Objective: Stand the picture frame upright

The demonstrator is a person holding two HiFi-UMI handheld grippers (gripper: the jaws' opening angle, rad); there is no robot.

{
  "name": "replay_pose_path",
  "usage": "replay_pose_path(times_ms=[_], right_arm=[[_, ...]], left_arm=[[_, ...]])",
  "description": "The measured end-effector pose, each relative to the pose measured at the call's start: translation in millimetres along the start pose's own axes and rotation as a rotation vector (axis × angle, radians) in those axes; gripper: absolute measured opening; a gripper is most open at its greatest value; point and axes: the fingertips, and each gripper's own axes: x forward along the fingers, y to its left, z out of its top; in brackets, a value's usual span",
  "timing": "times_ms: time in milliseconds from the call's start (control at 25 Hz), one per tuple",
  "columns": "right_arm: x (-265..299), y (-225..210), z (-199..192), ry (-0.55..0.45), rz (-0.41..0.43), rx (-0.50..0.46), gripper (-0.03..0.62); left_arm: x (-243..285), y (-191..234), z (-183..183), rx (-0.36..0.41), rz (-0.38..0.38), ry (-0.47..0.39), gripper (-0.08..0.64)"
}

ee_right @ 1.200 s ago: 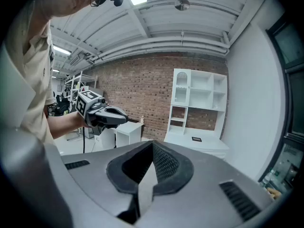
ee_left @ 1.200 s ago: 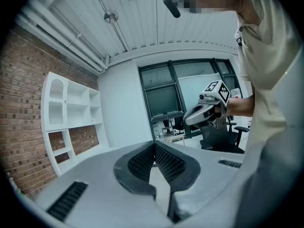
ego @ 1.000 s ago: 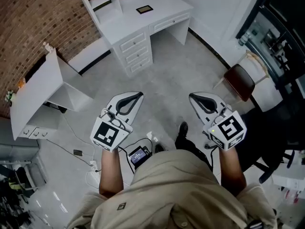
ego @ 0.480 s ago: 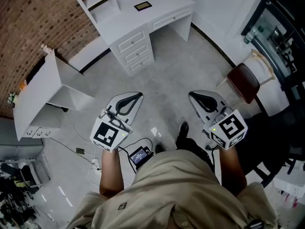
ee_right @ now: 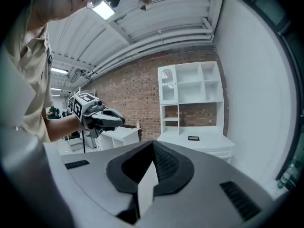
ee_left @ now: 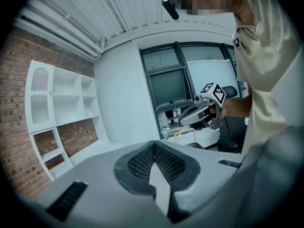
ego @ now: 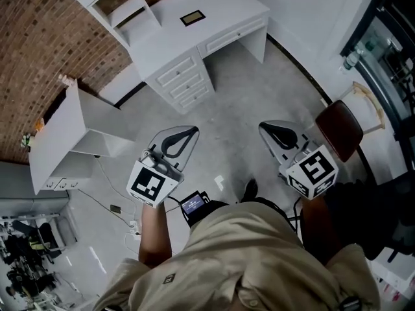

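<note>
While the picture frame [ego: 193, 17] lies flat on the white desk [ego: 228, 6], the left gripper [ego: 189, 132] and right gripper [ego: 266, 128] hang well apart from it, jaws pressed together on nothing

Left gripper [ego: 184, 137] held out ahead of torso, jaws pressed together, nothing between them. Right gripper [ego: 268, 131] level with it, well apart, jaws likewise together and empty. Tips point forward, angled slightly toward each other. Marker cubes [ego: 152, 182] face up toward head. Left forearm [ego: 151, 232] bare, reaching forward from short sleeve. Right forearm [ego: 316, 220] bare, mostly hidden behind shirt.
</note>
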Motion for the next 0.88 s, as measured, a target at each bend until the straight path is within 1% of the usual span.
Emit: replay_pose_path(times_ms=[120,240,360,480,640,760,880], right_arm=[[14,-30,2,0.007,0.024,0.004,0.004],[30,-50,1,0.012,0.038,0.024,0.003],[50,-65,-7,0.031,0.049,0.039,0.004],[71,-86,-6,0.043,0.033,0.033,0.004],[104,-119,7,0.061,-0.007,0.014,0.003],[138,-141,25,0.076,-0.028,-0.01,0.004],[179,-151,48,0.076,-0.04,-0.037,0.003]], left_arm=[[25,12,0,-0.014,0.007,0.024,0.008],[41,29,-5,-0.032,0.018,0.047,0.007],[54,51,-14,-0.038,0.023,0.049,0.007],[73,77,-25,-0.043,0.014,0.041,0.008],[100,126,-31,-0.047,-0.001,-0.005,0.007],[117,173,-30,-0.047,-0.006,-0.045,0.007],[122,221,-33,-0.058,-0.01,-0.077,0.007]])
